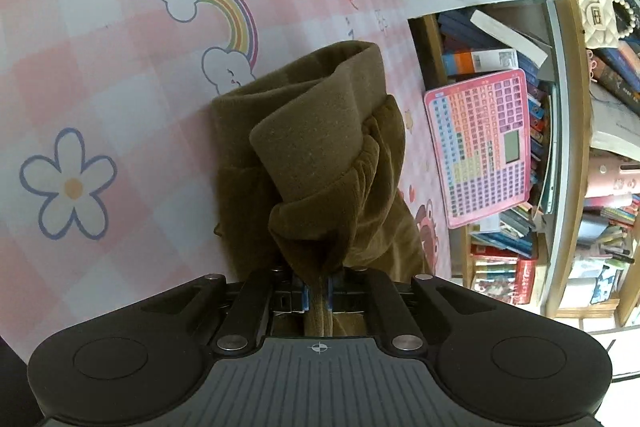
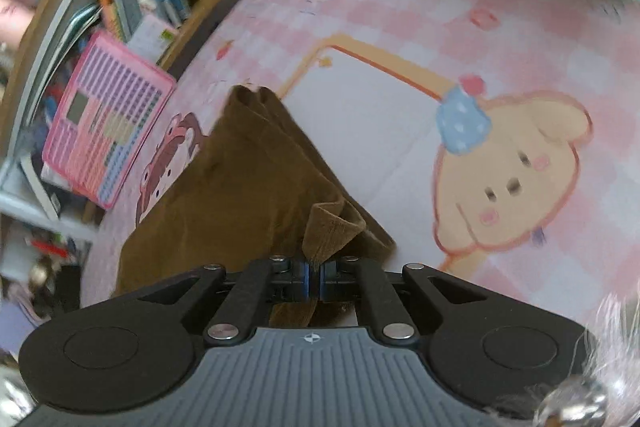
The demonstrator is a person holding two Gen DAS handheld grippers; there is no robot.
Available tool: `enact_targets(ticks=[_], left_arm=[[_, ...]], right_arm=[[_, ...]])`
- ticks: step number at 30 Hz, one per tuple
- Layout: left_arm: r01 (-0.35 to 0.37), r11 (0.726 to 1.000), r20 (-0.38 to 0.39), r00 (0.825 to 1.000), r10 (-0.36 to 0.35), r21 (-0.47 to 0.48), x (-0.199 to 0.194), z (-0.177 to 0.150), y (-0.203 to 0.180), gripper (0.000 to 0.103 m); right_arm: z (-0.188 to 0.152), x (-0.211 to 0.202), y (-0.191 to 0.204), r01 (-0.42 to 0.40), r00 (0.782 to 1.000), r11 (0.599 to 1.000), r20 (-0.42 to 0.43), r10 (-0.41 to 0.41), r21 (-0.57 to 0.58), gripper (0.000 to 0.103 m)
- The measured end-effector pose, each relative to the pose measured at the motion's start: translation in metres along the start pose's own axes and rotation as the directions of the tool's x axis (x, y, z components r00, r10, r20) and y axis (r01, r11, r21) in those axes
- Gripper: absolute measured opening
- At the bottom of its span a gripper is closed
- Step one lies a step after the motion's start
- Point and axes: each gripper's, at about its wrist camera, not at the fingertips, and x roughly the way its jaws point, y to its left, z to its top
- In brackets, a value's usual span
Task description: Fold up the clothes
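A brown corduroy garment [image 1: 320,155] hangs bunched in front of my left gripper [image 1: 318,297], which is shut on a fold of it near an elastic, gathered hem. The cloth droops over the pink checked play mat [image 1: 100,67]. In the right wrist view the same brown garment [image 2: 240,179] stretches as a flat panel down toward the mat [image 2: 400,131]. My right gripper [image 2: 314,281] is shut on a folded corner of it. The cloth hides the tips of both grippers' fingers.
A low bookshelf [image 1: 560,107] packed with books borders the mat, with a pink keyboard toy [image 1: 482,151] leaning against it; the same pink toy [image 2: 104,131] shows in the right wrist view. The mat carries rainbow, flower and bear drawings. A fluffy white sleeve [image 2: 608,367] shows at lower right.
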Motion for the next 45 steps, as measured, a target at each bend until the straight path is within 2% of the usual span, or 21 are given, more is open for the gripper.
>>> enact_targets(ticks=[6, 8, 11, 13, 15, 16, 18, 19, 22, 26, 30, 32, 35, 41, 45], left_arm=[[-0.007, 1.0, -0.003, 1.0, 0.007, 0.002, 0.002, 0.0, 0.004, 0.008], [-0.002, 1.0, -0.002, 1.0, 0.002, -0.009, 0.002, 0.0, 0.007, 0.009], [0.005, 1.0, -0.003, 1.0, -0.005, -0.022, 0.001, 0.001, 0.01, 0.01], [0.006, 1.0, -0.004, 1.0, -0.006, -0.025, -0.001, 0.001, 0.011, 0.012], [0.001, 1.0, 0.004, 1.0, -0.001, -0.021, -0.008, 0.003, 0.011, 0.019], [-0.002, 1.0, 0.01, 1.0, 0.003, -0.018, -0.012, 0.003, 0.011, 0.022], [-0.008, 1.0, 0.025, 1.0, 0.008, -0.007, -0.022, 0.004, 0.01, 0.042], [-0.01, 1.0, 0.033, 0.999, 0.01, 0.004, -0.027, 0.004, 0.009, 0.046], [-0.044, 0.997, 0.057, 0.998, 0.04, 0.06, -0.042, 0.004, 0.003, 0.057], [-0.077, 0.989, 0.073, 0.995, 0.068, 0.128, -0.053, 0.001, -0.002, 0.058], [-0.121, 0.968, 0.078, 0.991, 0.106, 0.221, -0.055, -0.006, -0.011, 0.058], [-0.156, 0.949, 0.086, 0.987, 0.138, 0.273, -0.055, -0.01, -0.017, 0.059], [-0.188, 0.929, 0.088, 0.982, 0.168, 0.319, -0.054, -0.016, -0.02, 0.064], [-0.183, 0.916, 0.044, 0.983, 0.179, 0.357, -0.05, -0.028, -0.017, 0.064], [-0.191, 0.881, 0.024, 0.979, 0.201, 0.433, -0.046, -0.041, -0.022, 0.065]], right_arm=[[0.011, -0.016, 0.03, -0.054, 0.995, 0.993, 0.082, 0.063, -0.106, 0.005], [0.011, -0.012, 0.033, -0.019, 0.996, 0.991, 0.088, 0.031, -0.134, 0.005], [0.008, 0.003, 0.015, 0.052, 0.997, 0.995, 0.052, -0.048, -0.083, 0.005], [0.003, 0.003, 0.006, 0.049, 0.998, 0.997, 0.039, -0.047, -0.053, 0.005], [0.0, 0.003, -0.003, 0.047, 0.999, 0.999, 0.029, -0.046, -0.027, 0.007], [-0.001, 0.0, -0.004, 0.051, 0.998, 0.998, 0.035, -0.05, -0.024, 0.015], [-0.001, -0.007, -0.004, 0.06, 0.997, 0.998, 0.048, -0.058, -0.027, 0.023], [-0.001, -0.011, -0.004, 0.065, 0.997, 0.997, 0.054, -0.063, -0.032, 0.025], [-0.004, -0.023, 0.002, 0.109, 0.991, 0.992, 0.086, -0.104, -0.062, 0.043], [-0.016, -0.028, 0.015, 0.17, 0.982, 0.974, 0.108, -0.155, -0.152, 0.047], [-0.037, -0.026, 0.033, 0.272, 0.96, 0.908, 0.157, -0.232, -0.318, 0.054], [-0.048, -0.027, 0.041, 0.292, 0.954, 0.885, 0.18, -0.241, -0.363, 0.06], [-0.065, -0.031, 0.052, 0.282, 0.957, 0.865, 0.19, -0.221, -0.415, 0.065], [-0.101, -0.035, 0.072, 0.235, 0.971, 0.831, 0.156, -0.179, -0.504, 0.072], [-0.116, -0.034, 0.08, 0.223, 0.975, 0.816, 0.137, -0.176, -0.533, 0.074]])
